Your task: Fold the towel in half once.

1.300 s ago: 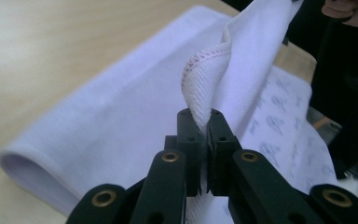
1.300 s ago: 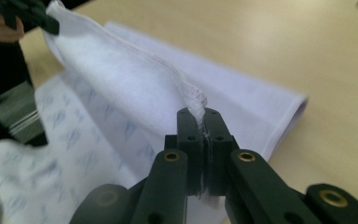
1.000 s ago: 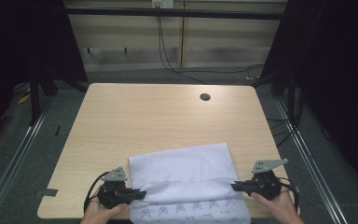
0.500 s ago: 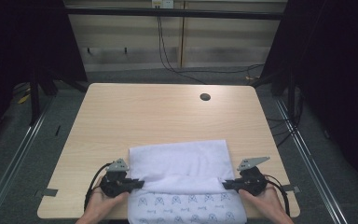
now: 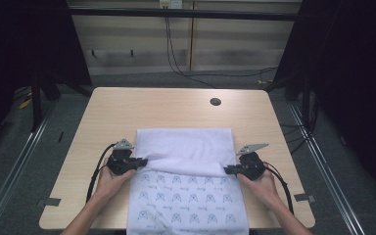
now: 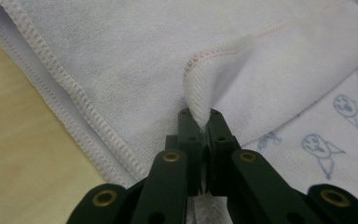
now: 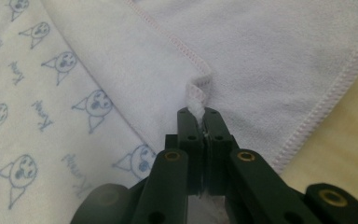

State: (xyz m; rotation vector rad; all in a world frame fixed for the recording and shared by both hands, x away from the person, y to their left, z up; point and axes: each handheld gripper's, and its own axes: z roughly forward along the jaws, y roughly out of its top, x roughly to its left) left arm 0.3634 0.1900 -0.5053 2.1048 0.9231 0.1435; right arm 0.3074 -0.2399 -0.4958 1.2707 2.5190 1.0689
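Across the last second the folded-over edge of the white terry towel with its blue cartoon-face print (image 5: 188, 181) has travelled away from the person toward the far side of the rectangular light wooden table (image 5: 127, 107), so more of the printed face now lies uncovered near the front edge; this reads as the towel being unfolded, with part of the plain upper layer left to carry back. The towel lies flat on the near half of the table, its plain white side forming a band beyond the grippers. The black left gripper (image 6: 200, 116) is clamped on the hemmed edge at the towel's left side, and the black right gripper (image 7: 196, 112) pinches the matching stitched edge on the right.
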